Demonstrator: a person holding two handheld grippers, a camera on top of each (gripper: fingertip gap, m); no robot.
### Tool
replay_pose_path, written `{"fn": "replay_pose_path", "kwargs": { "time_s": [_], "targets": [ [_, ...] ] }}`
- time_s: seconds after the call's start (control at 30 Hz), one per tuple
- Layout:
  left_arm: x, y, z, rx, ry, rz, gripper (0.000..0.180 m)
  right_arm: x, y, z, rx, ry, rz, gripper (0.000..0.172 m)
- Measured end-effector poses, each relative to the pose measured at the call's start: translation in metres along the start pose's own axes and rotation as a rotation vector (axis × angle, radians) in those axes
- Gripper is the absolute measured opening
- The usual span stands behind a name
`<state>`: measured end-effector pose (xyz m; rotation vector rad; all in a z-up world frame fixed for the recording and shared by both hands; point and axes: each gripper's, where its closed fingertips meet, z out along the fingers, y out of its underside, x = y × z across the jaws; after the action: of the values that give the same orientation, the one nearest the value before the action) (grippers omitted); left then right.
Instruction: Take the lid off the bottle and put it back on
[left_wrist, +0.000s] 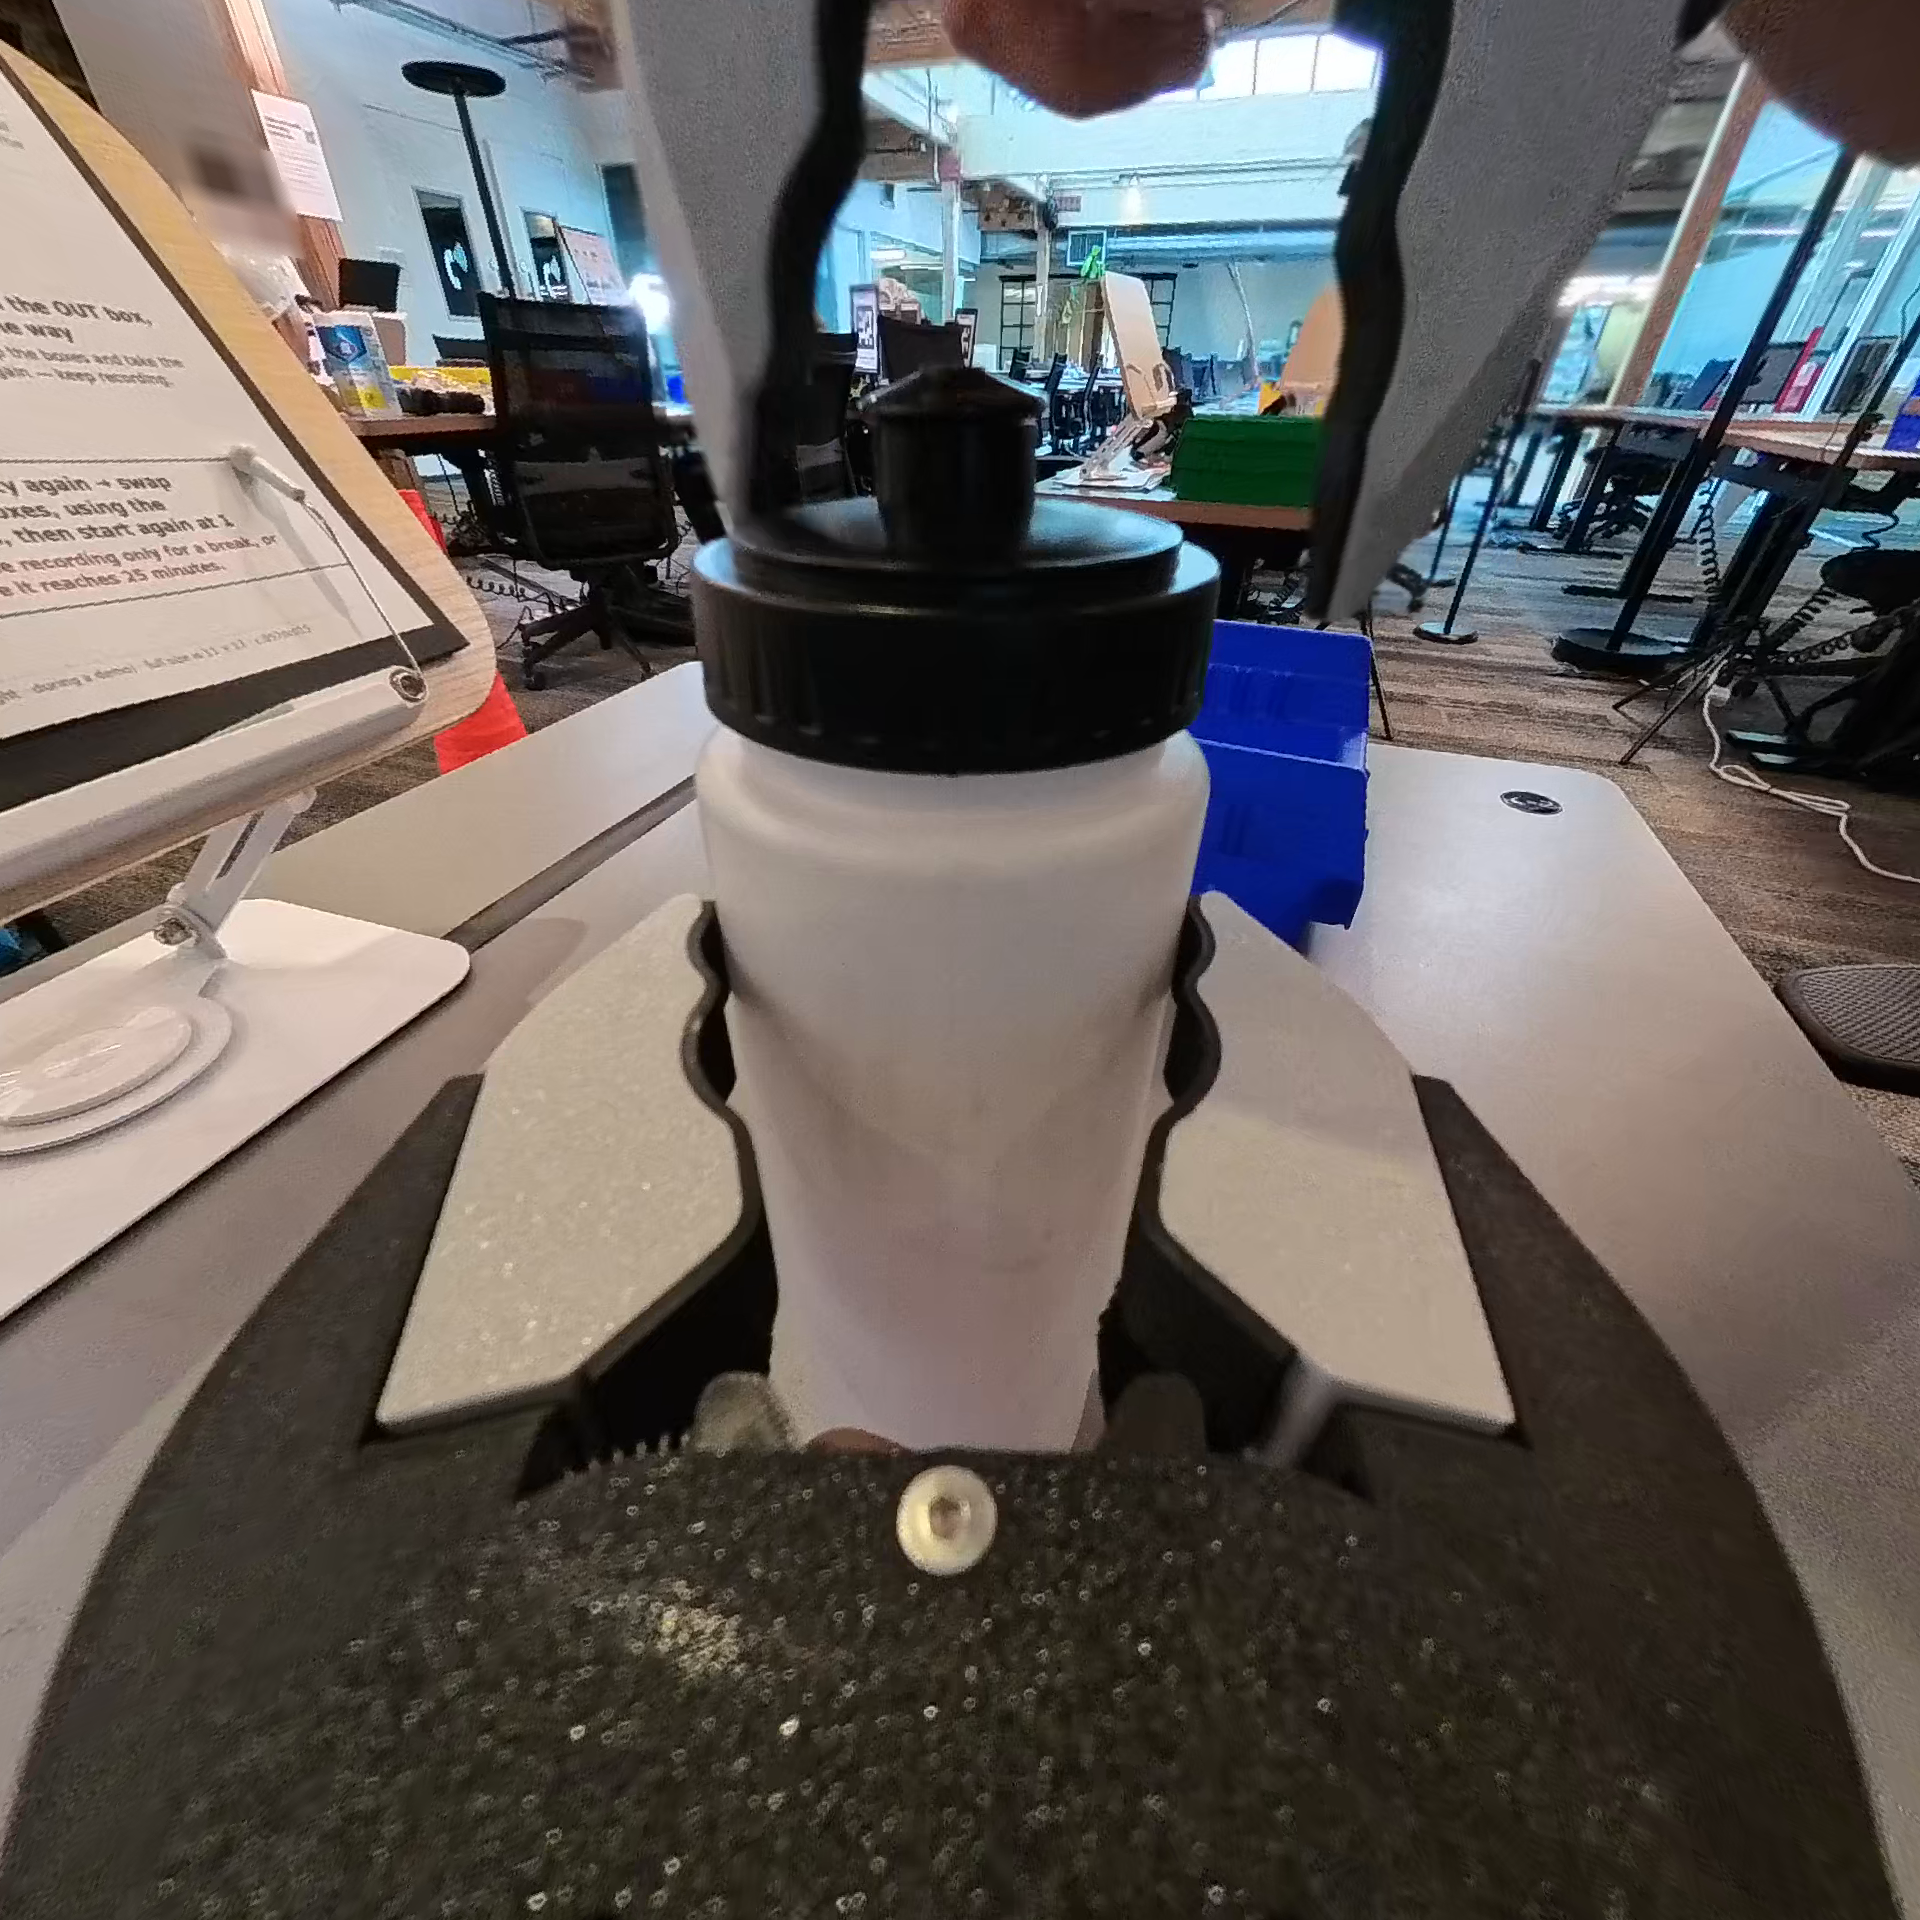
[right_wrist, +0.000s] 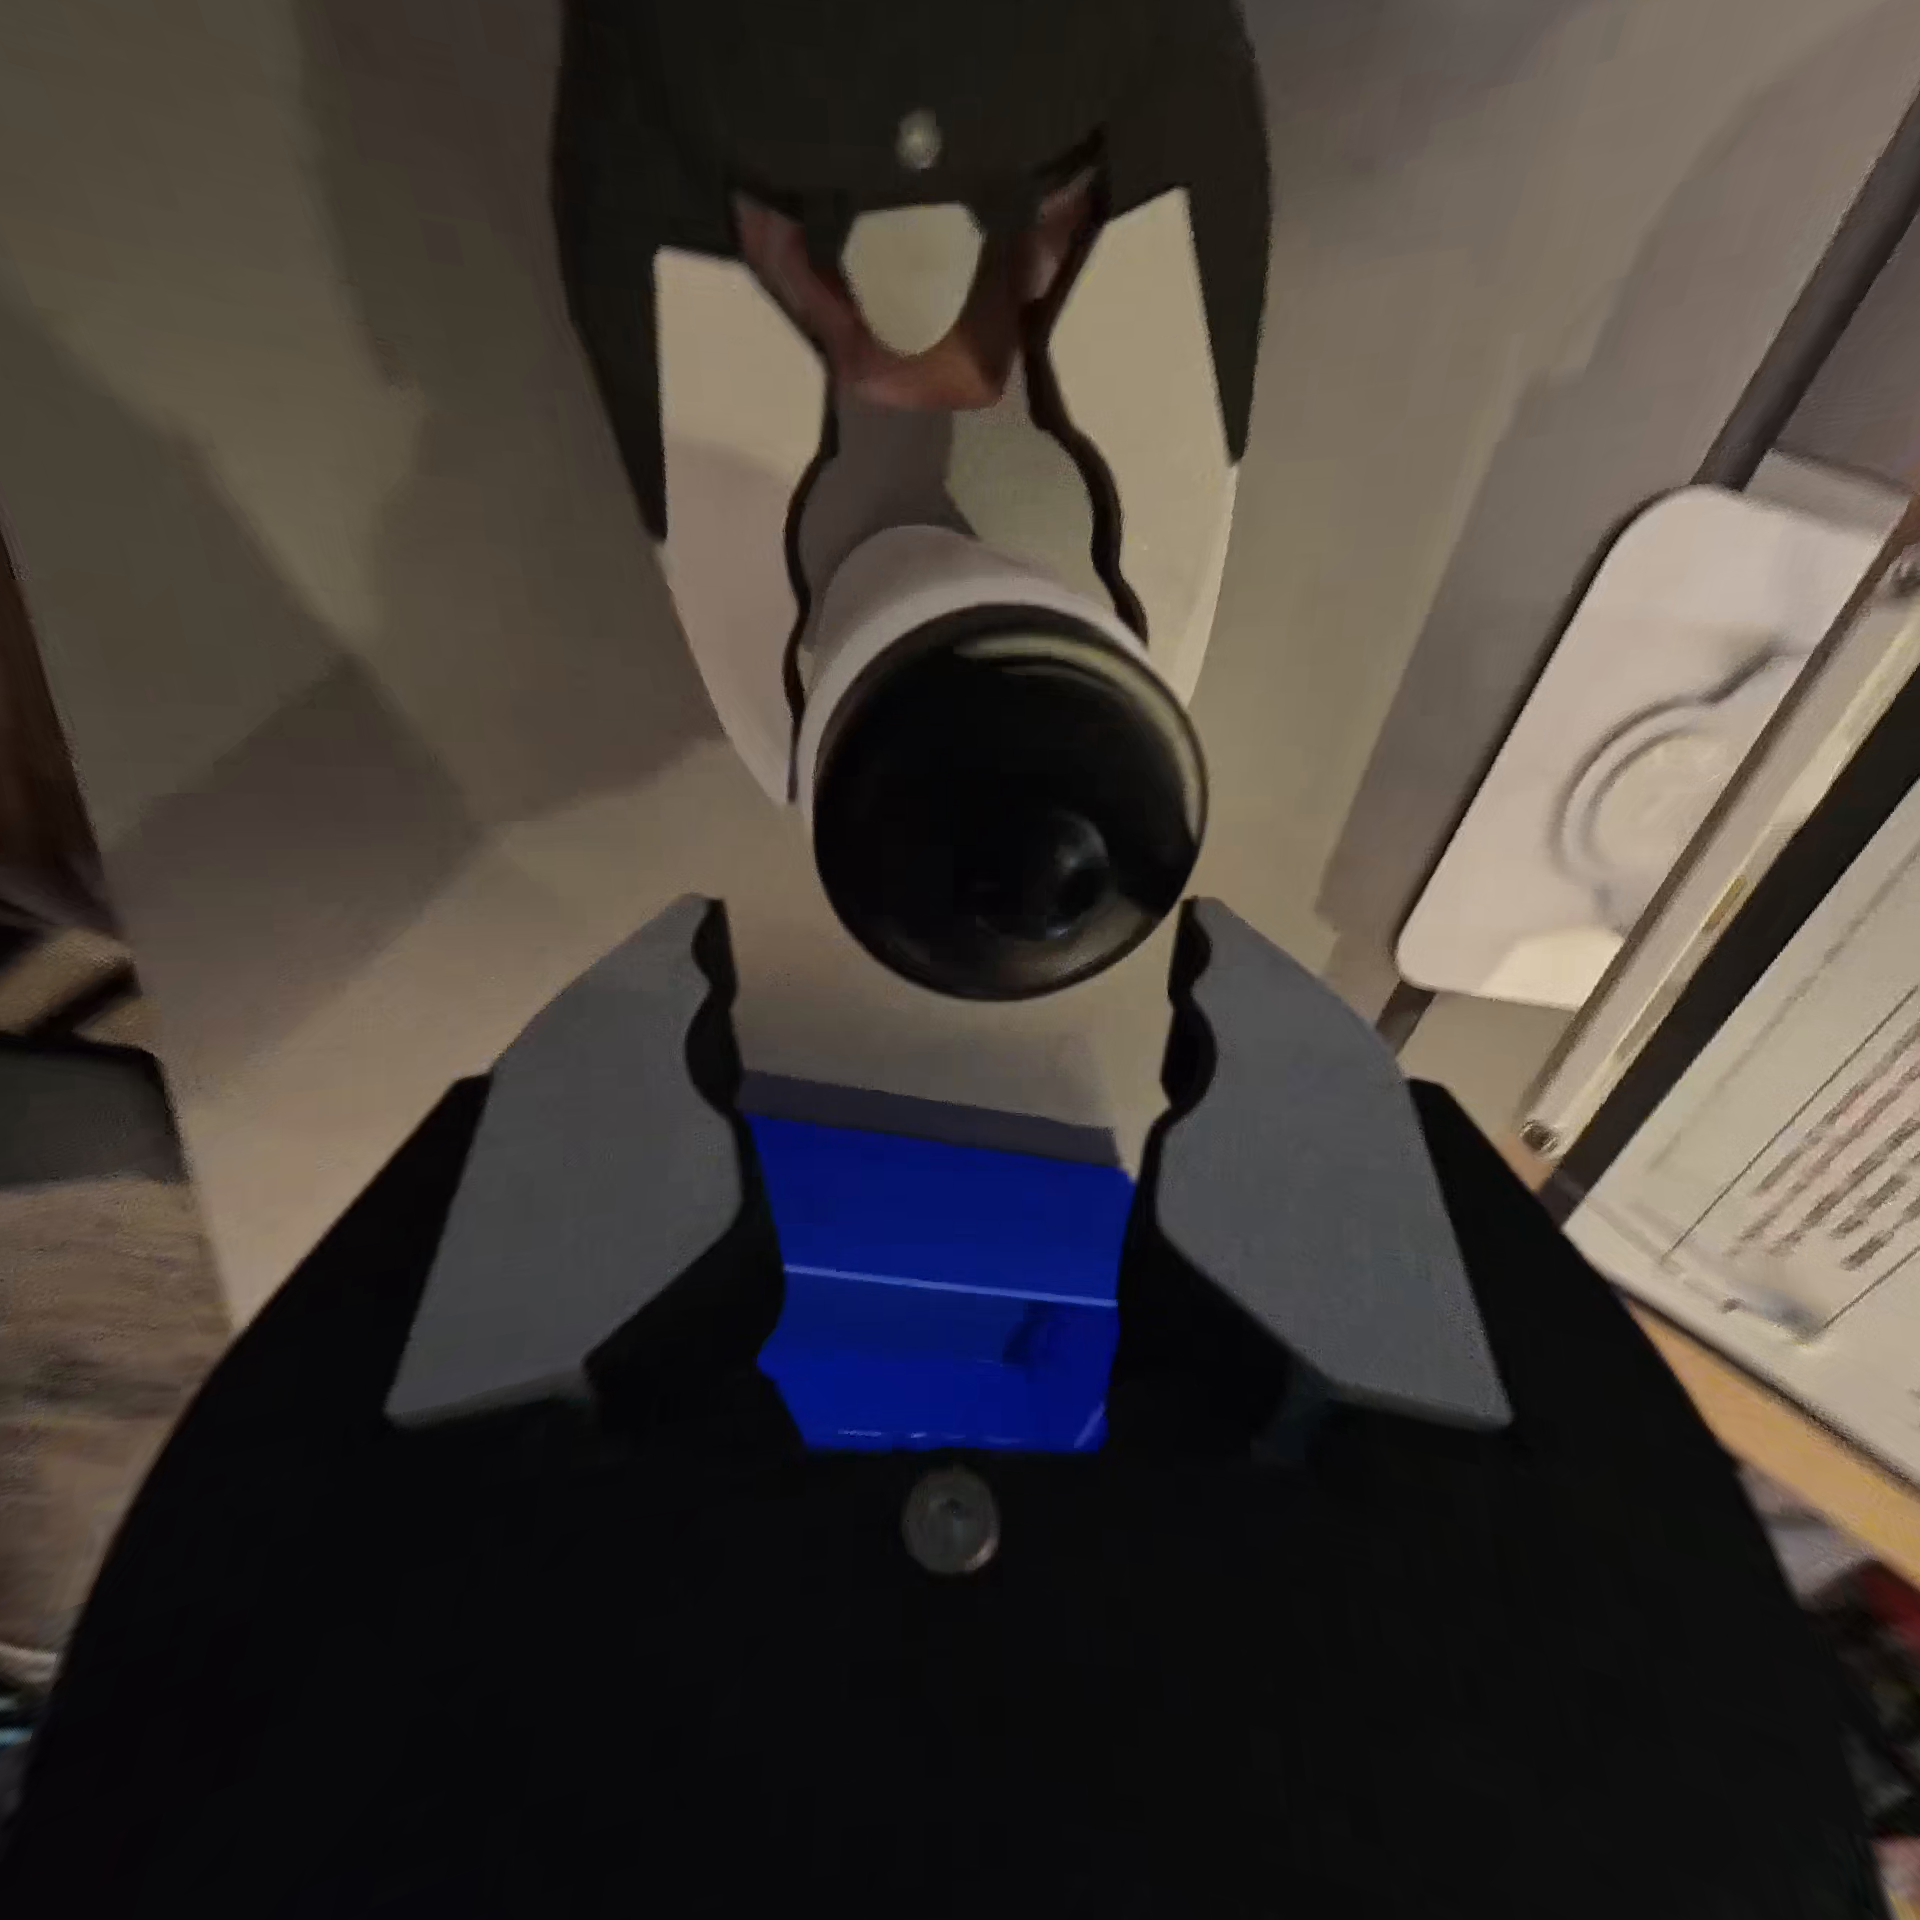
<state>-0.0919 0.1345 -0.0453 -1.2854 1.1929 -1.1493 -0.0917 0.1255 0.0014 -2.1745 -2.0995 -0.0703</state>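
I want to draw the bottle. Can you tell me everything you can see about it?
The bottle is white, cloudy-looking plastic, round, and stands upright. A black ribbed lid is screwed on top, with a black spout in its middle. The left gripper squeezes its body from both sides. The right gripper hangs open above the lid, not holding it. A blue bin sits behind it on the grey table.

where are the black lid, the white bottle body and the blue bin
black lid (left_wrist: 956, 649), left wrist view, its ribbed side wall
white bottle body (left_wrist: 951, 1039), left wrist view, mid front
blue bin (right_wrist: 940, 1226), right wrist view, its top face
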Motion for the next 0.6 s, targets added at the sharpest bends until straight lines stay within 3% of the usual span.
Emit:
{"fn": "replay_pose_path", "kwargs": {
  "time_s": [0.13,0.33,0.6],
  "targets": [
    [0.0,0.0,0.0,0.0,0.003,-0.001,0.081,0.009,-0.004,-0.002,0.101,0.058,-0.134,0.073],
    [0.0,0.001,0.0,0.001,0.009,-0.004,0.081,0.01,-0.013,0.007,0.114,0.007,-0.184,0.069],
    [0.0,0.001,0.0,0.003,0.005,-0.011,0.081,0.01,-0.01,0.007,-0.025,0.001,0.083,0.069]
  ]
}}
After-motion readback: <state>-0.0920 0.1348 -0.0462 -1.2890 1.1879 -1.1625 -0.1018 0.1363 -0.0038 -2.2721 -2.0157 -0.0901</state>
